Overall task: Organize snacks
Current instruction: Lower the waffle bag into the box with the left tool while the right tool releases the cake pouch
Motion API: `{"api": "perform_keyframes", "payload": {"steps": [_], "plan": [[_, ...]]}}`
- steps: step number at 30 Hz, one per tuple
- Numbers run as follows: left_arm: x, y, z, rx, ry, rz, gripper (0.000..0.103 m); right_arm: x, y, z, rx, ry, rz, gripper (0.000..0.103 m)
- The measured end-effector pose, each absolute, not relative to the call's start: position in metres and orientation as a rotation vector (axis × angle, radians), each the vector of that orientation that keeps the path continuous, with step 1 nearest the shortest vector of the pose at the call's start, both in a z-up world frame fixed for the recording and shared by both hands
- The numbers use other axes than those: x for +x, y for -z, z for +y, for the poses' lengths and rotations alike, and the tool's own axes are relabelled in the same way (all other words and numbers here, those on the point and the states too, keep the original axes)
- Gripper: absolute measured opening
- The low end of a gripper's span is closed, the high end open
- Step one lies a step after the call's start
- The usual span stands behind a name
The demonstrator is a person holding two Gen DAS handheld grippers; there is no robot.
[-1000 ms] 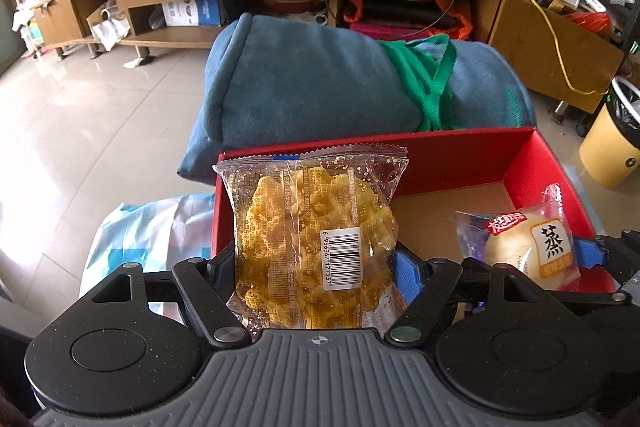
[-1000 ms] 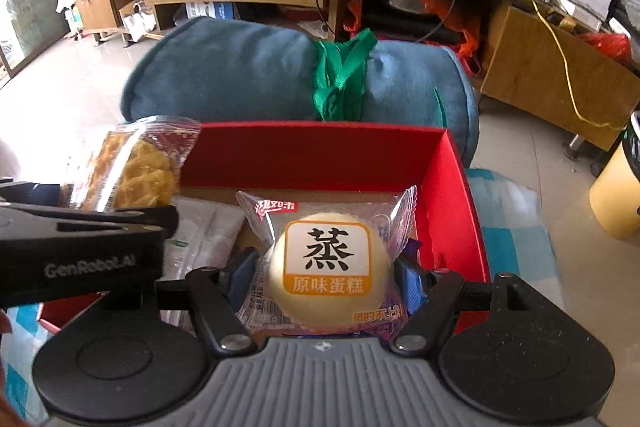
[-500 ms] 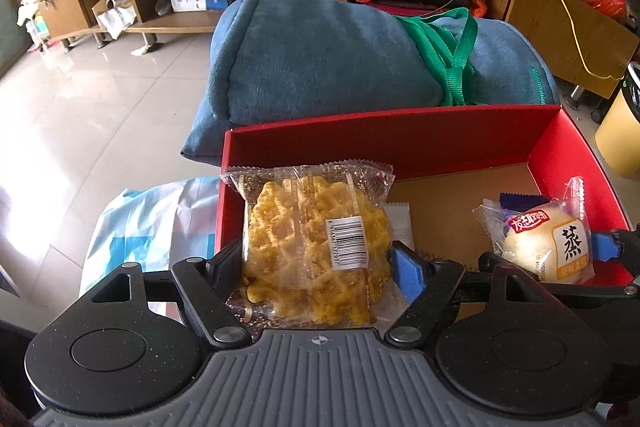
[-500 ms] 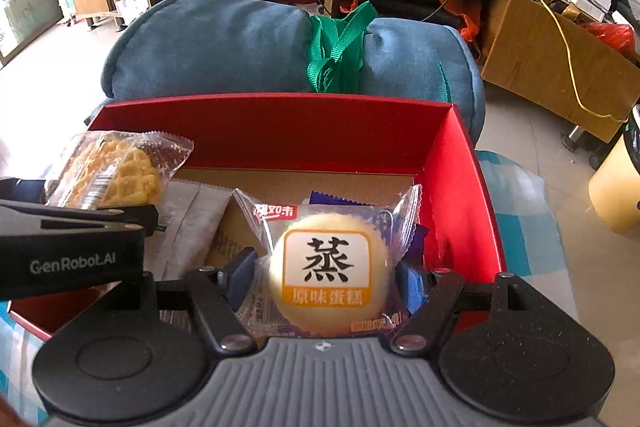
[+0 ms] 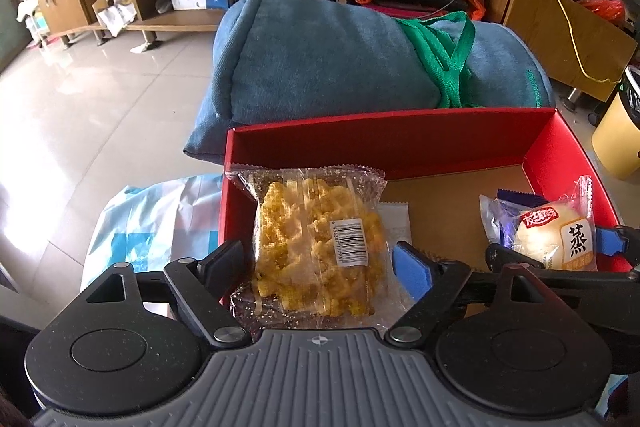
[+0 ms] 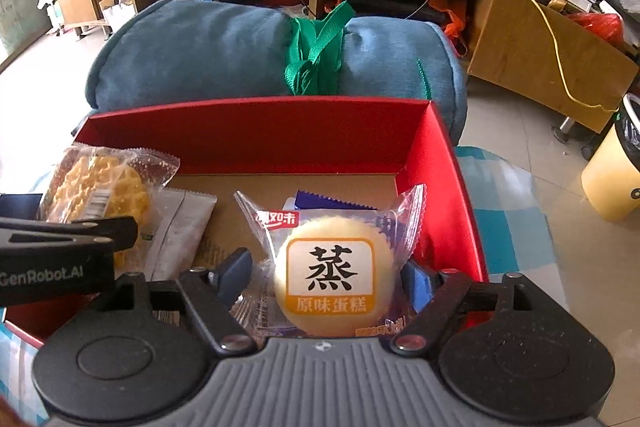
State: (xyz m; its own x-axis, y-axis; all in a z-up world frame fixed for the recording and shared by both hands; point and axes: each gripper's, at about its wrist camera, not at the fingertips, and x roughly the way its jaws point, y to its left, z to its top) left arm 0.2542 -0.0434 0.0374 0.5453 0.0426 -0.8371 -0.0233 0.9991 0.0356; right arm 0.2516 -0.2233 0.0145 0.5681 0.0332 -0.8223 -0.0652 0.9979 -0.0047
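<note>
Left wrist view: the left gripper (image 5: pixel 320 267) sits over the near left part of the red box (image 5: pixel 392 143), its jaws opening. The clear packet of yellow waffle crisps (image 5: pixel 316 247) lies between the fingers; a gap shows beside the blue pad of the right-hand finger (image 5: pixel 408 269), so the pads no longer press it. The packet rests inside the box against its left wall, partly over a pale flat sachet (image 5: pixel 394 223) on the cardboard floor. At the right edge, the steamed cake packet (image 5: pixel 556 239) appears between the fingers of the other gripper.

Right wrist view: the right gripper (image 6: pixel 328 287) is at the near right part of the same box (image 6: pixel 256 131), jaws opening, with the round steamed cake packet (image 6: pixel 332 279) between the fingers (image 6: pixel 236 275); the wrapper edges lie close to both pads, and contact cannot be told for certain. A dark blue wrapper (image 6: pixel 320 201) lies under the cake. The waffle crisp packet (image 6: pixel 100 191) is at the left.

Behind the box lies a rolled blue blanket (image 6: pixel 224 51) tied with a green strap (image 6: pixel 316 47); a yellow bin (image 6: pixel 612 175) stands on the tiled floor (image 5: pixel 80 107).
</note>
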Motion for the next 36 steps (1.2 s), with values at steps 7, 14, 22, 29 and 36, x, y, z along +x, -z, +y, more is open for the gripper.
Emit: {"api": "perform_keyframes", "payload": {"steps": [7, 14, 22, 29, 36], "plan": [[0.249, -0.045, -0.041, 0.019, -0.042, 0.975, 0.092, 0.247, -0.021, -0.226, -0.033, -0.051, 0.943, 0.075], [0.25, -0.046, -0.038, 0.019, -0.049, 0.972, 0.094, 0.245, -0.031, -0.225, -0.029, -0.057, 0.911, 0.078], [0.247, -0.052, -0.035, 0.011, -0.049, 0.958, 0.095, 0.242, -0.038, -0.227, -0.027, -0.053, 0.89, 0.078], [0.24, -0.057, -0.033, 0.001, -0.038, 0.951, 0.095, 0.234, -0.049, -0.234, -0.008, -0.043, 0.871, 0.078], [0.229, -0.066, -0.032, -0.002, -0.03, 0.933, 0.095, 0.221, -0.059, -0.236, -0.003, -0.041, 0.858, 0.078]]}}
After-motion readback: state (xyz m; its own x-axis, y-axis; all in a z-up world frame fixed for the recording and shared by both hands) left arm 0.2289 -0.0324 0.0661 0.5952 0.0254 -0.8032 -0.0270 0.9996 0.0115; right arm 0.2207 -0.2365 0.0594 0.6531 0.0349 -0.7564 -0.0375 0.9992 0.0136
